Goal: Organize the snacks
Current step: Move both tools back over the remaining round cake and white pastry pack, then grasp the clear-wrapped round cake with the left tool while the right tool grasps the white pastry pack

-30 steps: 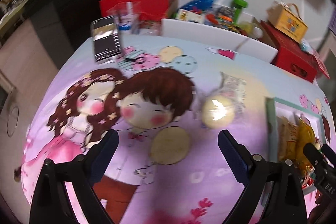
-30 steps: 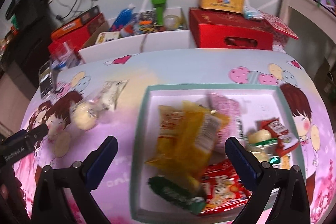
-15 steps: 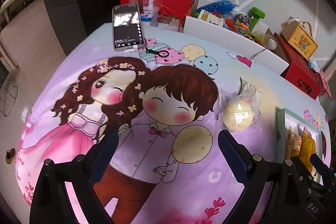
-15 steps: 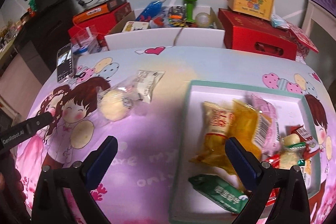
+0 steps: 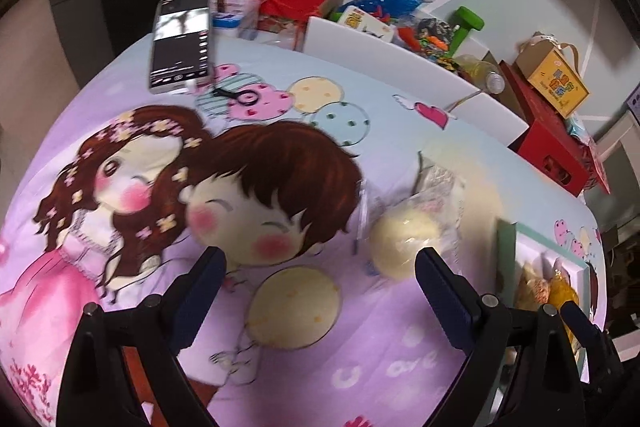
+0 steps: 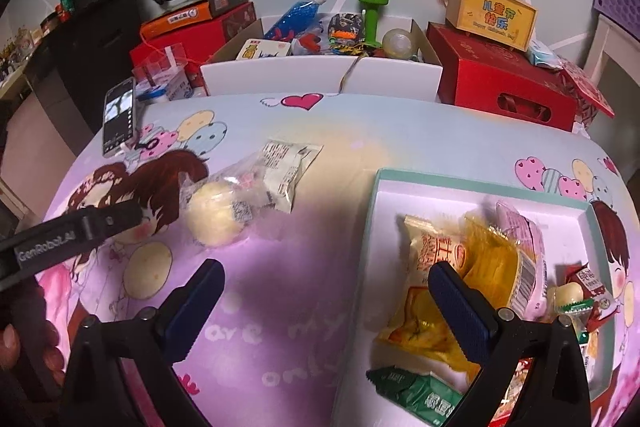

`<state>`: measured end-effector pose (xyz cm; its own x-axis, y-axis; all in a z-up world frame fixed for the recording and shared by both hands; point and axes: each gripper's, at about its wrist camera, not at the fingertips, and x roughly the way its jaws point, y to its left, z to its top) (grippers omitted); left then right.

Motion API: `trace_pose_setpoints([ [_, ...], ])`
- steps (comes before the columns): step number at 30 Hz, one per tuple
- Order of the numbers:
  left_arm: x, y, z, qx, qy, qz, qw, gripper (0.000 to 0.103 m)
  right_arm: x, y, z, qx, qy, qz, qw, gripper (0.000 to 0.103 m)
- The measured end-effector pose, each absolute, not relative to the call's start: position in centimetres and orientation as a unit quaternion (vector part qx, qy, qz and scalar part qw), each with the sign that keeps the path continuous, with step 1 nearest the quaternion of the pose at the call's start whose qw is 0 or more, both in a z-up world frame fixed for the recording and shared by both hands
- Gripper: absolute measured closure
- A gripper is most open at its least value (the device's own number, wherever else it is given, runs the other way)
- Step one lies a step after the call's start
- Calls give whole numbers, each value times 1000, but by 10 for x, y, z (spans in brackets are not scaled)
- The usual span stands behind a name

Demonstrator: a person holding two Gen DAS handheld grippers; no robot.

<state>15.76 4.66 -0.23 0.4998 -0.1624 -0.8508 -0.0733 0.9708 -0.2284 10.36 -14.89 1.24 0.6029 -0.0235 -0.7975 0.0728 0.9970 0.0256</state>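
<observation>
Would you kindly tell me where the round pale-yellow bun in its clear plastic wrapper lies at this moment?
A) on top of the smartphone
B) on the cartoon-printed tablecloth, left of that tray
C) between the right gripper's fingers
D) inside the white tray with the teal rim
B: the round pale-yellow bun in its clear plastic wrapper rests on the cartoon-printed tablecloth, apart from the white tray with the teal rim, and neither gripper holds it.

Bare cloth point(image 6: 280, 287) lies open between the wrapped bun point(image 6: 216, 215) and the snack tray point(image 6: 370, 227); boxes point(image 6: 320, 79) wall the far edge.
</observation>
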Motion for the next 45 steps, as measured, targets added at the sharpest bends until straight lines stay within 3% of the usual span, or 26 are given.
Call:
trace_pose_setpoints([
  [12,183,21,-15,-144,497,-76,852,7,132,-170,10,50,435,-44,898,6],
  [27,200,-13,-43,-106,519,-97,842,8,143,-199,3,68,430,-70,897,11],
  [29,200,-15,-45,-99,523,-97,841,11,144,-198,3,66,429,-70,898,11],
  [31,199,-17,-44,-103,523,-107,839,26,144,-196,2,65,429,-71,898,11],
  [38,198,-15,-42,-102,521,-114,840,33,146,-185,-2,53,432,-68,898,11],
  [45,199,11,-35,-107,506,-80,852,33,147,-169,0,56,427,-48,901,15],
])
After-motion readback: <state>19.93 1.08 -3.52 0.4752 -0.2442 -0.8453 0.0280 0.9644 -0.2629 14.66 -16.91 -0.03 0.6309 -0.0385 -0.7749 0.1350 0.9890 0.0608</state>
